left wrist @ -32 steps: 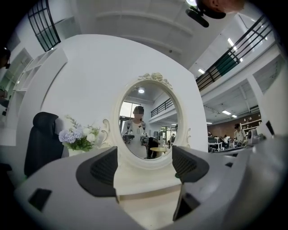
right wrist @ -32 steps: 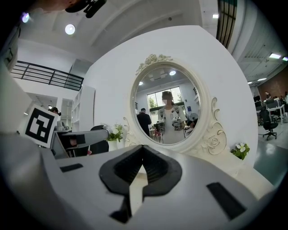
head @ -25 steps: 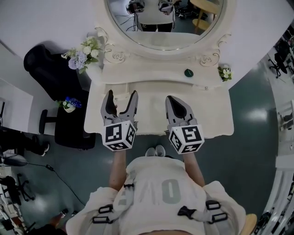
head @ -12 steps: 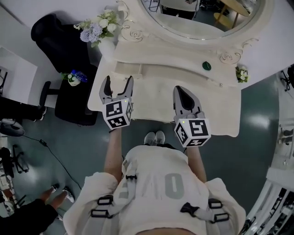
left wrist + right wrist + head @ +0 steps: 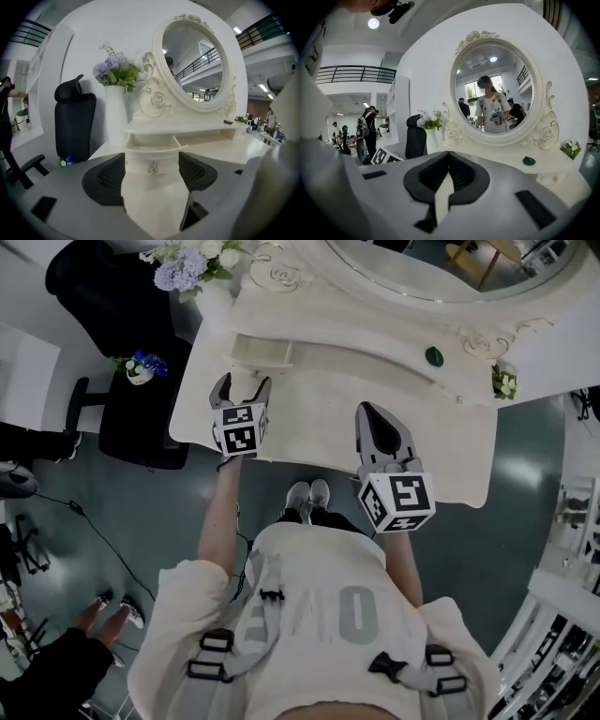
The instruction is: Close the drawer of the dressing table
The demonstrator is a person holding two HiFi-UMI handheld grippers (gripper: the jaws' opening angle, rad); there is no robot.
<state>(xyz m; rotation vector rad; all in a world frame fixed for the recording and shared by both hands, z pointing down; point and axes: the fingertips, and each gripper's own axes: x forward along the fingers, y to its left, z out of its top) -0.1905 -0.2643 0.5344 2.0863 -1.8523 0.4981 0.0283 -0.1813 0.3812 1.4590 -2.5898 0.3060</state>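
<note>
My left gripper [image 5: 242, 393] has its jaws spread wide with nothing in them, and the open drawer [image 5: 257, 353] of the dressing table [image 5: 450, 451] sits just ahead at 12 o'clock. In the left gripper view, the drawer front [image 5: 152, 161] and its little knob [image 5: 153, 168] are framed between my pads [image 5: 108, 180]; I cannot tell whether they touch it. My right gripper [image 5: 374, 414] hovers over the bare tabletop at 3 o'clock of the left one, jaws pressed together on nothing. A small green object [image 5: 434, 356] lies on the shelf at its 1 o'clock. A white vase of flowers [image 5: 193, 262] stands at the drawer's 11 o'clock, a black chair [image 5: 103, 296] at 9 o'clock, off the table, and the round mirror [image 5: 441, 268] at 2 o'clock.
</note>
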